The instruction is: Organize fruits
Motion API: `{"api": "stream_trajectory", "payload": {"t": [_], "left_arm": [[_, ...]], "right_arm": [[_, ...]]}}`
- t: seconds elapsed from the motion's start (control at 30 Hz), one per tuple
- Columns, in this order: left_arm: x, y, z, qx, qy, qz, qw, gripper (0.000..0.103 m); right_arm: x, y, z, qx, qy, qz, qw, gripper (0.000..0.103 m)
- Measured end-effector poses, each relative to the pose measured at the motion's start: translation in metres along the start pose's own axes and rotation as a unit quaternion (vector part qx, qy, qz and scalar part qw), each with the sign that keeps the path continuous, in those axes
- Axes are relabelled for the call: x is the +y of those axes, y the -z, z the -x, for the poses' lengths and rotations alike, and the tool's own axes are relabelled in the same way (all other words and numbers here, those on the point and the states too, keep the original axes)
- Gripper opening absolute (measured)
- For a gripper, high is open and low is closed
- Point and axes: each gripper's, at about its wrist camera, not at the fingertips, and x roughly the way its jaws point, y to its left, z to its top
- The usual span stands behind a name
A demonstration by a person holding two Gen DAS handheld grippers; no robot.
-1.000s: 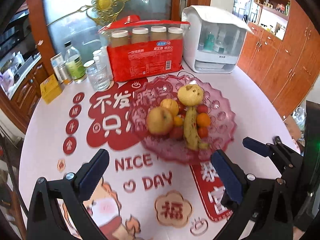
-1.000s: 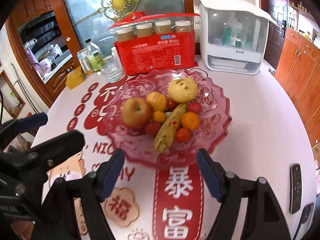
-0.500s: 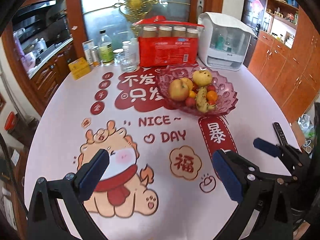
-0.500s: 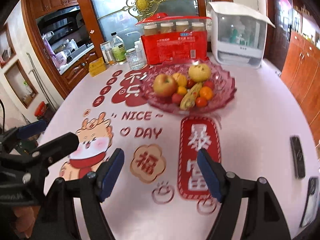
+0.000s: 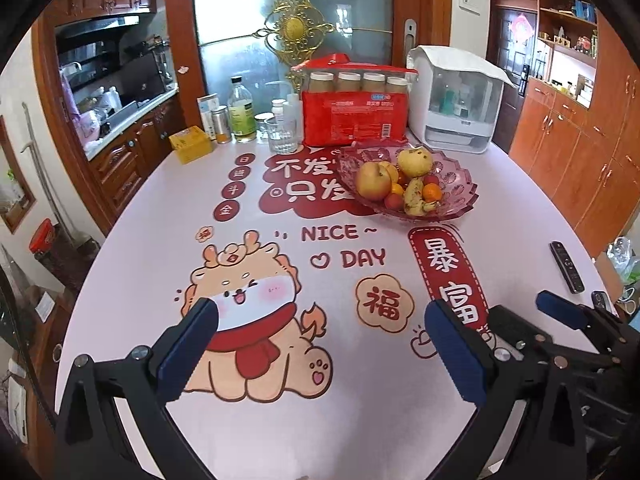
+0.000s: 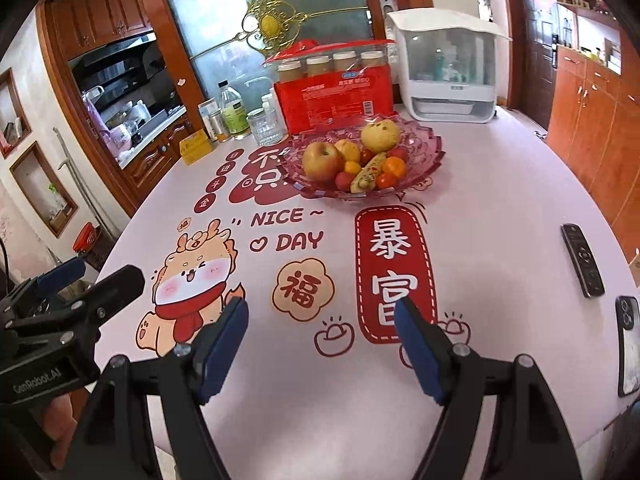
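The left gripper [image 5: 320,344] hangs with jaws spread and nothing between them over the table [image 5: 280,420]. Beside it, the right gripper [image 6: 320,344] is likewise released and bare. The fruits [image 6: 352,160] lie heaped in the pink glass bowl [image 6: 424,140], well apart from both.

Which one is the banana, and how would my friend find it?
Look for the pink glass bowl at the far side of the table, in front of the red pack. The banana lies at the bowl's front, between the big apple and the orange. It is the only long fruit, yellow with dark spots; all the others are round.
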Motion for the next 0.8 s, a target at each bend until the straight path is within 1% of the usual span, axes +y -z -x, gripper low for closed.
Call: {"api": "stream_trajectory", "payload": {"t": [0.33, 0.4, 0.53, 0.6, 0.8], "left_arm": [[0.007, 0.013, -0.002, 0.020, 0.008, 0.021, 0.9996, 0.103], [0.007, 0.015, -0.001, 0.021, 0.007, 0.022, 0.9995, 0.103], [0.005, 0.017, -0.001, 0.021, -0.011, 0.017, 0.9996, 0.103], [0.004, 0.017, -0.001, 0.021, -0.014, 0.016, 0.9996, 0.103], [0.005, 0.019, -0.004, 0.030, -0.017, 0.017, 0.9993, 0.103]], "right_arm": [[0.007, 0.005, 0.014, -0.027, 0.016, 0.005, 1.000, 0.076], [0.008, 0.006, 0.014, -0.023, 0.017, 0.003, 1.000, 0.076], [0.007, 0.011, 0.012, -0.012, 0.016, -0.008, 1.000, 0.076], [0.008, 0.013, 0.012, -0.009, 0.017, -0.009, 1.000, 0.076], [0.011, 0.014, 0.016, -0.018, 0.023, 0.000, 1.000, 0.076]]}}
